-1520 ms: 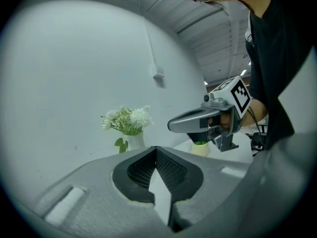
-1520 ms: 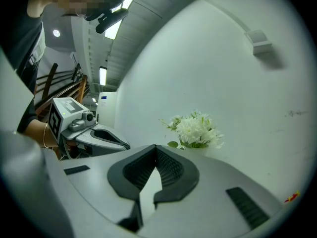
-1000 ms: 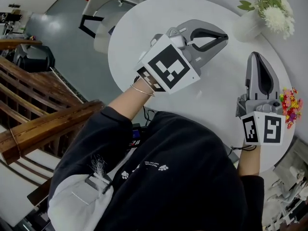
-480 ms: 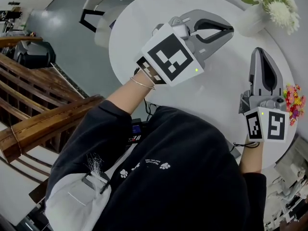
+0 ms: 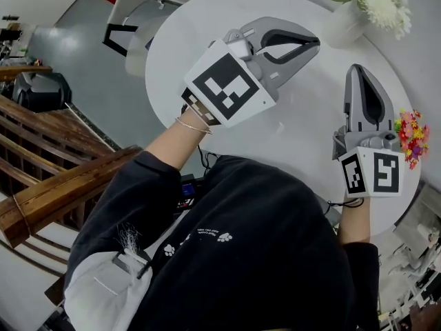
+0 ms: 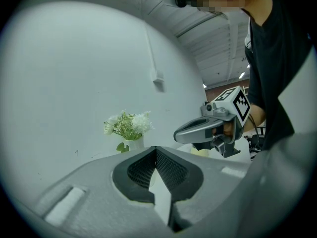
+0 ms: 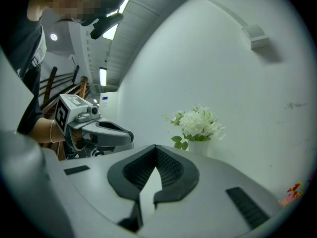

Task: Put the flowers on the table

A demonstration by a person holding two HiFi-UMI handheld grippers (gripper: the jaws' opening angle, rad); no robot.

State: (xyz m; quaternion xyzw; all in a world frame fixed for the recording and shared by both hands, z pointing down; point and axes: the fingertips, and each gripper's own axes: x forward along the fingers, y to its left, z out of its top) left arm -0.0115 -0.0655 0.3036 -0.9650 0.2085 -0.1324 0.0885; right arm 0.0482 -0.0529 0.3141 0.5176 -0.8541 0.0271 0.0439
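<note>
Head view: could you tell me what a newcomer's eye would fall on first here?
The two grey grippers held over the round white table stand out: left gripper at centre, right gripper near the right edge, both shut and empty. Then the white flowers in a vase at the top right, and a small colourful bunch by the right gripper.

white flowers [image 5: 377,7] cropped by top edge

1. Table [image 5: 207,40]: round, white top.
2. Vase [image 5: 342,26]: white, stood upright near the far rim and held white flowers [image 5: 381,9] with green leaves.
3. Coloured flowers [image 5: 413,135]: small red, yellow and pink bunch, lay at the right rim, well apart from the vase.
</note>
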